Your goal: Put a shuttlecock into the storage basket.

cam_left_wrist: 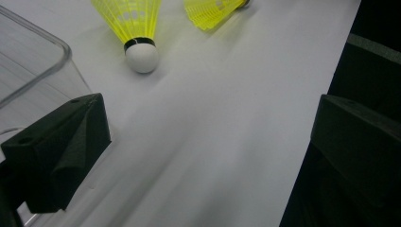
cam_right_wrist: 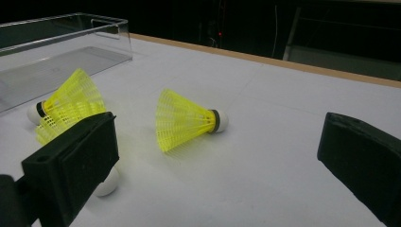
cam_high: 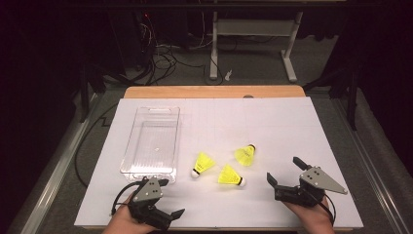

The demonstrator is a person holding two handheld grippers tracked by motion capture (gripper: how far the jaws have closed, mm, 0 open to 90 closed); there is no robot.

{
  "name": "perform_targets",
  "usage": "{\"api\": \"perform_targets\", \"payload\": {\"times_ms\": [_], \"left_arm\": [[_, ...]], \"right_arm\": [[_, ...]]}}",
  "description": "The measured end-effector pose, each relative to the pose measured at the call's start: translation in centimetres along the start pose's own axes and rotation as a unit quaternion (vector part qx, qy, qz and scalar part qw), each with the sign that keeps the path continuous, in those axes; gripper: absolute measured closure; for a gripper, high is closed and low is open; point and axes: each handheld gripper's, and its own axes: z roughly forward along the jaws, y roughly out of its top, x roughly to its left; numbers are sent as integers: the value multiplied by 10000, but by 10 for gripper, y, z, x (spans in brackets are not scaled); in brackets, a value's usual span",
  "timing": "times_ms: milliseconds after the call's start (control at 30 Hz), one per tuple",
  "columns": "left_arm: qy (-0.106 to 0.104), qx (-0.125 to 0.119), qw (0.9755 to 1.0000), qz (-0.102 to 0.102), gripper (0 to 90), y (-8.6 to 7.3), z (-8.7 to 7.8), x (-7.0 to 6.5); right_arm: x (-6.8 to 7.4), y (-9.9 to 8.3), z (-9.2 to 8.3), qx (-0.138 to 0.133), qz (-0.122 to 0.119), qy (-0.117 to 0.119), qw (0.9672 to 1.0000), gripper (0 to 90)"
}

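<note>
Three yellow shuttlecocks lie on the white table sheet (cam_high: 272, 122): a left one (cam_high: 202, 164), a middle one (cam_high: 230, 176) and a far right one (cam_high: 246, 154). My left gripper (cam_high: 170, 198) rests open near the front edge, just below the clear tray (cam_high: 151, 141). Its own view has the left shuttlecock (cam_left_wrist: 135, 23) ahead of the empty left gripper (cam_left_wrist: 208, 146). My right gripper (cam_high: 285, 170) is open to the right of the shuttlecocks. In its view one shuttlecock (cam_right_wrist: 187, 120) lies ahead of the right gripper (cam_right_wrist: 217, 161), and the nearest one's white cork (cam_right_wrist: 106, 184) peeks from behind the left jaw.
The clear tray (cam_left_wrist: 28, 75) is empty and stands at the left of the table; its wall (cam_right_wrist: 61, 47) is behind the shuttlecocks. The wooden table edge (cam_high: 214, 91) runs along the back. Beyond it are table legs and cables on the floor.
</note>
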Motion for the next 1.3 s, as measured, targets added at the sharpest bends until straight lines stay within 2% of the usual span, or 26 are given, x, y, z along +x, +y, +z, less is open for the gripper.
{"api": "perform_targets", "payload": {"times_ms": [133,333,467,633,933,1067,1233,1300], "left_arm": [[-33,162,9999,49,3,0,3,-1],[-89,369,9993,-37,4,-1,7,1],[-65,505,9987,-5,5,-1,8,1],[-13,546,9985,-84,2,-1,9,3],[-102,858,9962,-94,3,-1,15,3],[-151,1043,9942,-234,4,2,16,5],[-301,1148,9921,-416,20,9,17,6],[-355,1305,9896,-487,21,11,19,7]], "right_arm": [[0,0,0,6,-9,3,10000,0],[1,0,0,7,-16,5,10000,0],[1,0,0,15,-26,11,10000,0],[1,0,1,20,-35,21,10000,0],[2,0,1,32,-43,25,10000,0],[2,0,1,31,-44,27,10000,0],[1,0,1,29,-52,36,10000,0],[1,0,0,25,-47,36,10000,0]]}}
